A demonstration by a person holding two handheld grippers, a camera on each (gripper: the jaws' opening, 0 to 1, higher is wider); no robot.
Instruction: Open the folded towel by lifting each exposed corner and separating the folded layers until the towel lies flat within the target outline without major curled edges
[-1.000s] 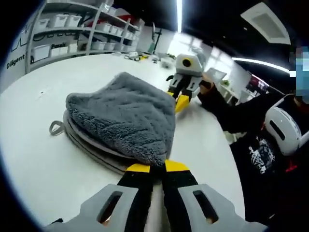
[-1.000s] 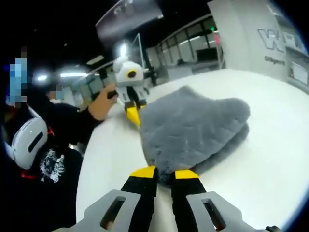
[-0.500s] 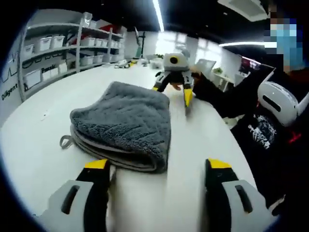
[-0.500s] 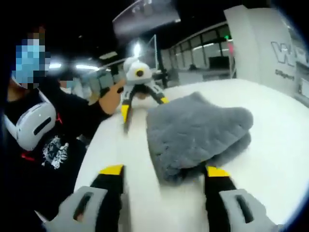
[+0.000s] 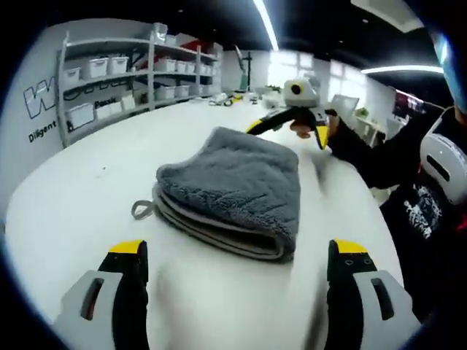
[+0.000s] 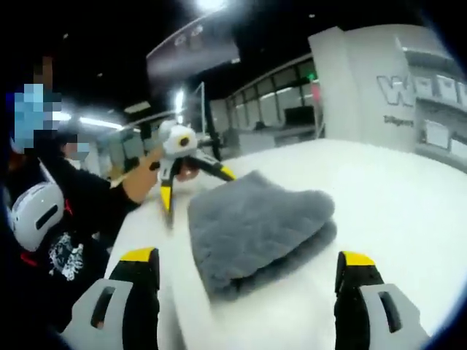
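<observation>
Your left gripper has its jaws spread wide, holding nothing. Your right gripper is likewise spread wide and empty. Your hand grips the right gripper's handle.

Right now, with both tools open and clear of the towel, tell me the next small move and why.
Probably bring the left tool forward and low to the towel's near edge, then close on the top layer alone. The towel lies folded on the white table, its stacked layers showing at that edge beside the small hanging loop. Both tools stand open and apart from it, the right tool included.
</observation>
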